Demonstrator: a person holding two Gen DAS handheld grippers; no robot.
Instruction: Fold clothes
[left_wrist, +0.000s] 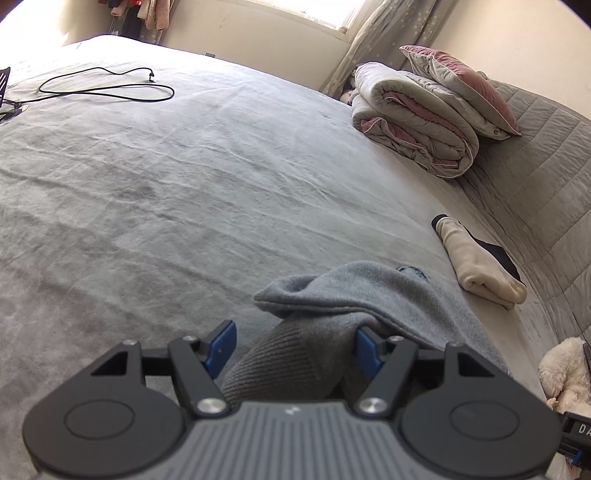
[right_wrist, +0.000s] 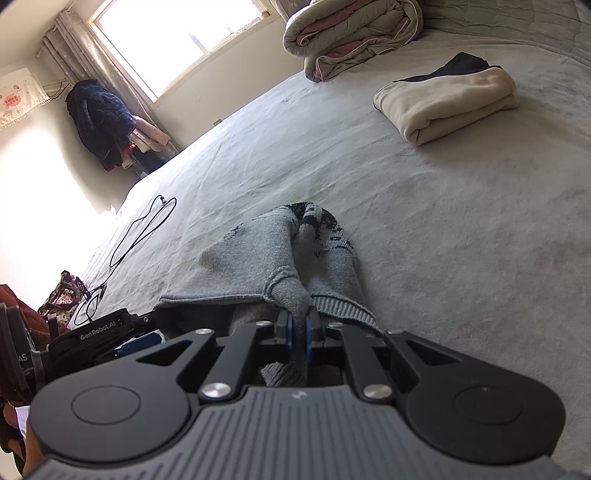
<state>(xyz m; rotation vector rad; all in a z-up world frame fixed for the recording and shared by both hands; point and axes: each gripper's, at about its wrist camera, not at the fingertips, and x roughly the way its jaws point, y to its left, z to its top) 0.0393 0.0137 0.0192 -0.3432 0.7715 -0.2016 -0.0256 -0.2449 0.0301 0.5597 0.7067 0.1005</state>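
A grey knit sweater lies bunched on the grey bed; it also shows in the right wrist view with a dark pattern at its far end. My left gripper is open, its blue pads either side of a ribbed grey fold of the sweater. My right gripper is shut on a pinched edge of the sweater near its ribbed hem. The left gripper shows at the lower left of the right wrist view, close beside the sweater.
A folded cream and dark garment lies to the right. A rolled duvet and pillow sit at the headboard end. A black cable lies on the bed sheet. A plush toy is at right.
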